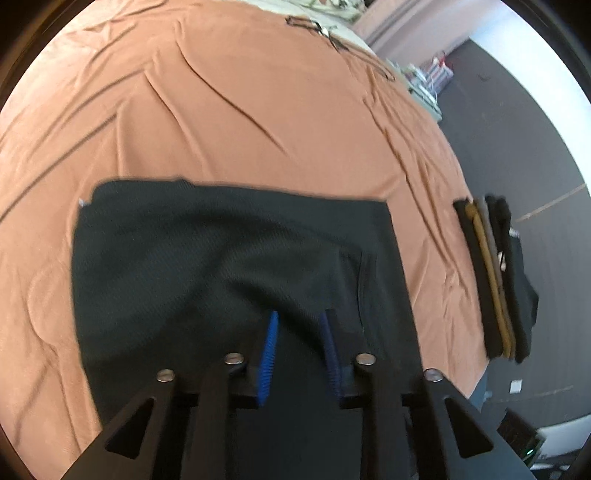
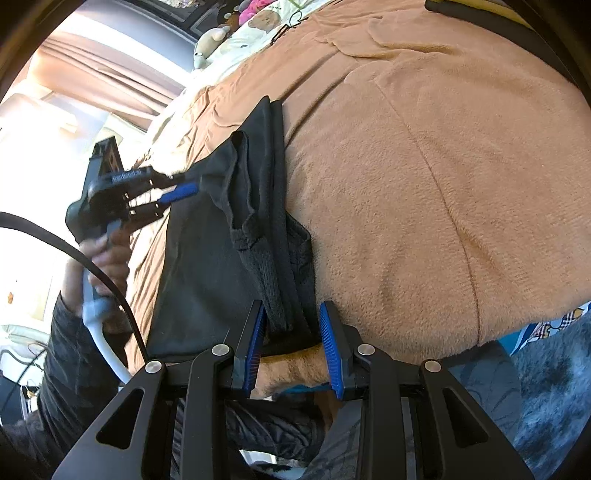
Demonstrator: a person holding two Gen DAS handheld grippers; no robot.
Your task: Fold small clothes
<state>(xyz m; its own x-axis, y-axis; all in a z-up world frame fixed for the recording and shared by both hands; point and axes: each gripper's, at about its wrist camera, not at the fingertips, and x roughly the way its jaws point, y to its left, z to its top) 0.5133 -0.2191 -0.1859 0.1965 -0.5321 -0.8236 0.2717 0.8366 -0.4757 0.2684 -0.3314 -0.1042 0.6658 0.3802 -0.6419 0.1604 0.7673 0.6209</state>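
Observation:
A black garment (image 1: pixel 221 251) lies on the orange blanket (image 1: pixel 258 110) and also shows in the right wrist view (image 2: pixel 207 251). My left gripper (image 1: pixel 300 321) has its blue pads a little apart, with a raised fold of the black cloth running between them. In the right wrist view the left gripper (image 2: pixel 184 190) touches the garment's far edge. My right gripper (image 2: pixel 291 310) is open, and the garment's bunched mesh edge (image 2: pixel 284 295) lies between its fingers without being pinched.
A stack of folded dark and mustard clothes (image 1: pixel 495 273) sits at the blanket's right edge. Dark floor (image 1: pixel 517 129) lies beyond the bed. Pillows and soft toys (image 2: pixel 236 26) are at the head of the bed. A person's hand (image 2: pixel 110 251) and a black cable (image 2: pixel 74 254) are on the left.

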